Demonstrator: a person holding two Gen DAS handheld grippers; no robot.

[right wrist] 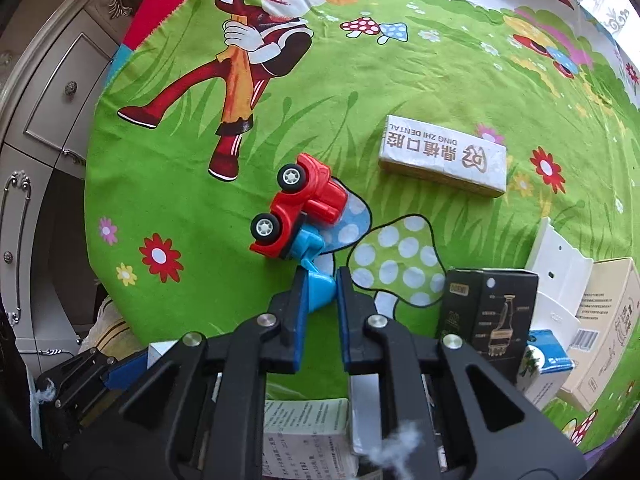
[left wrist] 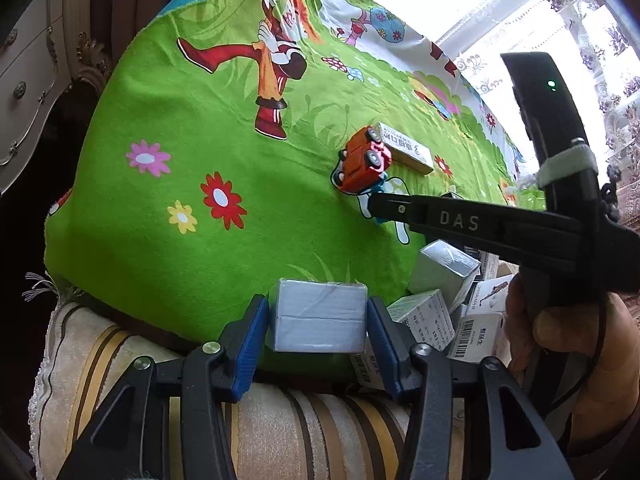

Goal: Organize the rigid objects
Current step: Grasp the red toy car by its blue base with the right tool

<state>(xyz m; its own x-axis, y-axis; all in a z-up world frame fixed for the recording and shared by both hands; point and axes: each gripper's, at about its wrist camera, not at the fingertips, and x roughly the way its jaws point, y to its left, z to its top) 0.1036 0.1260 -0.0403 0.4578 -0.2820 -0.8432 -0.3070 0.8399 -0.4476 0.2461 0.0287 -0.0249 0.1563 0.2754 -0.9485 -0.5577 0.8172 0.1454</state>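
Toy truck (right wrist: 298, 208), tipped on its side just beside the dental box (right wrist: 442, 160), has its blue part pinched by the right gripper (right wrist: 320, 292); left gripper (left wrist: 318, 326) clamps a grey box (left wrist: 318, 322), sorting barely begun.

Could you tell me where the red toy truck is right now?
The red toy truck lies tipped on the green cloth, left of the dental box; the right gripper clamps its blue part.

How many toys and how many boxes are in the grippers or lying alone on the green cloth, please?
Toy trucks: 1 (red toy truck, in the right gripper)
Boxes: 2 (grey box in the left gripper; dental box alone)
Total: 3
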